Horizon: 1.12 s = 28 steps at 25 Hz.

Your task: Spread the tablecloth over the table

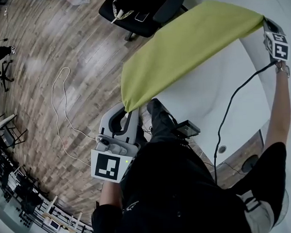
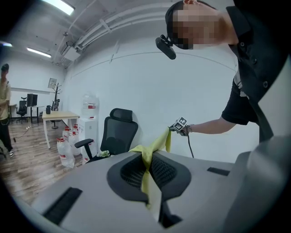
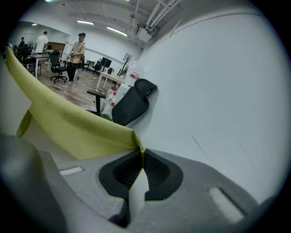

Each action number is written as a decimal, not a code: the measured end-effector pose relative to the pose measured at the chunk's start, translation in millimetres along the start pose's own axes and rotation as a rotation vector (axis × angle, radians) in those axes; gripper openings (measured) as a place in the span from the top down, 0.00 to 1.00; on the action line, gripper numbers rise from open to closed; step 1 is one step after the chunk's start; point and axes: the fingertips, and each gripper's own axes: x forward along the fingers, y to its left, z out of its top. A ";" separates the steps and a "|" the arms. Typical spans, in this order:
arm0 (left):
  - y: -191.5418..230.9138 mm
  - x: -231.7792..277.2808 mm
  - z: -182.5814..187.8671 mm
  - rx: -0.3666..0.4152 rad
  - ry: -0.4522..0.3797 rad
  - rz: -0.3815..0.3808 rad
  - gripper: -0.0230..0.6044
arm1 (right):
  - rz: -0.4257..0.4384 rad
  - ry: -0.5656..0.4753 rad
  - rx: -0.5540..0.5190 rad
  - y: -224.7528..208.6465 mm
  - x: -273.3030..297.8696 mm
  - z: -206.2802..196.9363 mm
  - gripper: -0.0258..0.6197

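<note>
The left hand-held gripper [image 2: 147,160] is clamped on one corner of the tablecloth [image 1: 190,43]. The right hand-held gripper [image 3: 139,154] is clamped on the far corner, both sets of jaws pinched flat on thin fabric. The cloth hangs stretched between them above the white worktop [image 1: 203,105], not yet lying on it. It looks light, soft and limp — best held by its corners and kept taut, or it will likely sag. It is plain yellow-green, unpatterned.
</note>
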 end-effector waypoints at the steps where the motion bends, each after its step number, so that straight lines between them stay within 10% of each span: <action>1: -3.8 -2.6 -4.3 -0.001 0.000 -0.004 0.95 | -0.005 0.001 0.001 0.9 -4.1 -3.2 0.95; 28: -103.6 -62.8 -122.3 0.042 0.064 0.053 0.95 | -0.053 0.020 -0.029 17.3 -111.4 -103.2 0.95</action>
